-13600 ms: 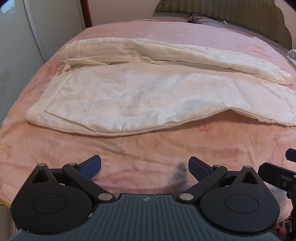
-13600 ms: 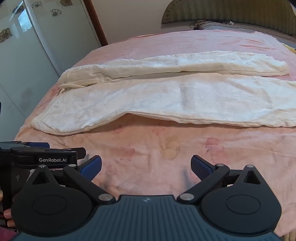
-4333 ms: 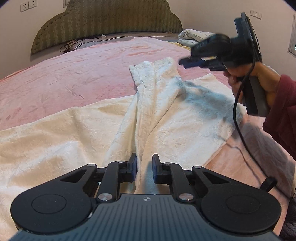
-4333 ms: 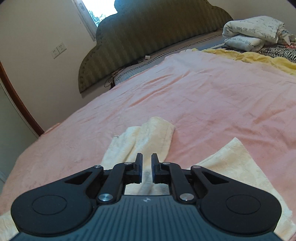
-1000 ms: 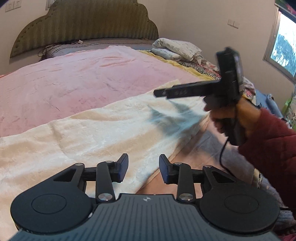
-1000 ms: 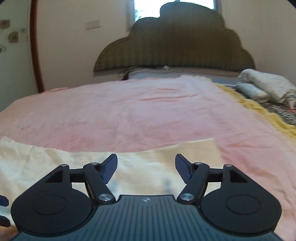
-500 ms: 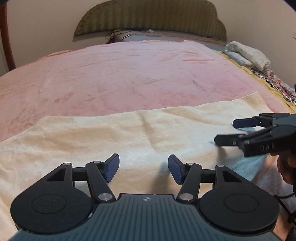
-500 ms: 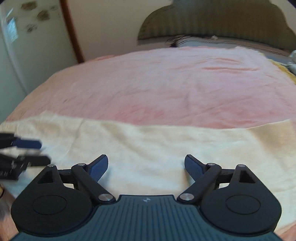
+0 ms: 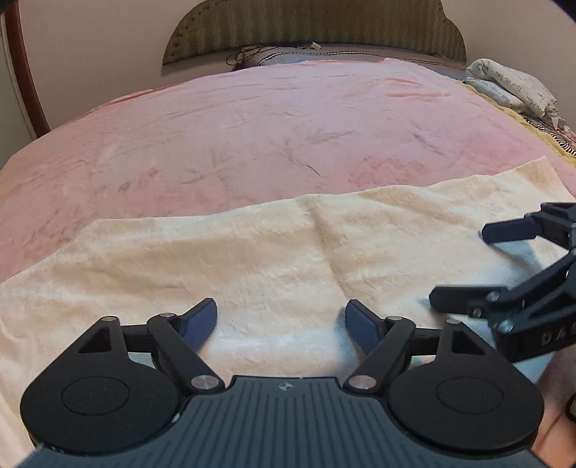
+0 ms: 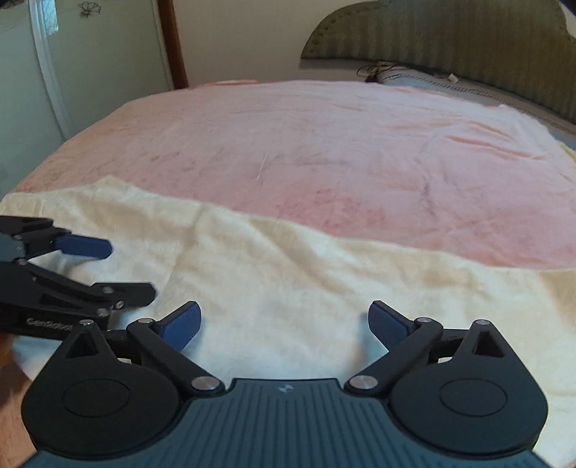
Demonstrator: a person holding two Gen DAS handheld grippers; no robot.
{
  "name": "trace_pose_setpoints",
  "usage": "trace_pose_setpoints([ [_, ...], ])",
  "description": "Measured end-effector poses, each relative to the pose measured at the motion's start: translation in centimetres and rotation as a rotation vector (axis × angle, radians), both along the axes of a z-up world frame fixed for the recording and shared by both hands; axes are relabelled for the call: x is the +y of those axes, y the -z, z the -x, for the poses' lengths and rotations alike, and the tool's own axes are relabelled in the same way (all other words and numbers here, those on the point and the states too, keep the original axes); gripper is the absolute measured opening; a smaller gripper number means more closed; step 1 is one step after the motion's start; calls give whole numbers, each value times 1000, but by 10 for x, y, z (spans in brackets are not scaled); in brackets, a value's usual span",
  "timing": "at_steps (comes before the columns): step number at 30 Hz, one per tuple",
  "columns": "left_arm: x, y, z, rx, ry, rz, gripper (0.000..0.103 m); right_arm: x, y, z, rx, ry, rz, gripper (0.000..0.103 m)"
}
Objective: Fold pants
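Note:
The cream pants (image 9: 273,259) lie flat as one long band across the near side of the pink bed, one leg folded over the other; they also show in the right wrist view (image 10: 306,288). My left gripper (image 9: 280,324) is open and empty, low over the band's near edge. My right gripper (image 10: 284,325) is open and empty over the same edge. Each gripper shows in the other's view, the right gripper (image 9: 482,266) at the right and the left gripper (image 10: 122,266) at the left, side by side.
The pink bedspread (image 9: 270,136) stretches beyond the pants to a green padded headboard (image 9: 313,28). Folded printed bedding (image 9: 511,90) lies at the far right. A cable (image 9: 252,54) rests by the headboard. A pale wardrobe door (image 10: 82,64) stands left of the bed.
Both grippers have let go of the folded-over leg and opened wide. They have turned left and come down side by side at the band's near edge.

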State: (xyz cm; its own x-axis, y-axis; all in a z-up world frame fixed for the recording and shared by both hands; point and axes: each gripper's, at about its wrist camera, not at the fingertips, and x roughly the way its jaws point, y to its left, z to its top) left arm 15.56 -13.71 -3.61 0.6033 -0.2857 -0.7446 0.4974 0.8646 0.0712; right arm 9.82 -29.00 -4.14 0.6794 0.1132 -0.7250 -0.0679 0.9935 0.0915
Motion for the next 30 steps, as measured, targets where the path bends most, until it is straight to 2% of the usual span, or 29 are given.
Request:
trace_pose_setpoints([
  [1,-1,-2,0,1,-19,-12,88,3,8,-4,20,-1,25,101],
  [2,2,-6,1,13,-33,-14,83,7,12,-3,-9,2,67,103],
  [5,21,-26,15,-27,-35,22,86,13,0,3,-32,92,81,103],
  [7,39,-33,25,-68,-51,33,89,24,-10,16,-75,38,29,103],
  [9,51,-30,27,-77,-83,28,96,39,-6,22,-63,-83,-19,103],
  [11,57,-16,20,-57,-113,-12,94,51,8,19,-24,-121,23,103],
  [12,59,-9,15,-25,-130,-49,92,55,12,19,-62,-120,63,103],
  [14,74,-12,20,-10,-150,2,88,55,10,15,-53,-87,57,103],
  [15,83,-18,25,-17,-154,24,90,56,7,15,-49,-60,57,103],
  [18,120,-34,49,-87,-200,43,91,66,0,24,-90,-51,65,103],
  [20,154,-40,67,-118,-275,49,90,79,-2,33,-115,-119,30,103],
  [22,190,-46,84,-108,-360,76,90,97,-5,38,-175,-211,2,103],
  [25,254,-53,104,-68,-556,130,90,134,-10,38,-225,-330,23,103],
  [27,290,-59,114,-51,-691,187,88,159,-12,35,-242,-412,43,103],
  [30,332,-62,117,-60,-843,278,84,196,-13,32,-248,-524,60,103],
])
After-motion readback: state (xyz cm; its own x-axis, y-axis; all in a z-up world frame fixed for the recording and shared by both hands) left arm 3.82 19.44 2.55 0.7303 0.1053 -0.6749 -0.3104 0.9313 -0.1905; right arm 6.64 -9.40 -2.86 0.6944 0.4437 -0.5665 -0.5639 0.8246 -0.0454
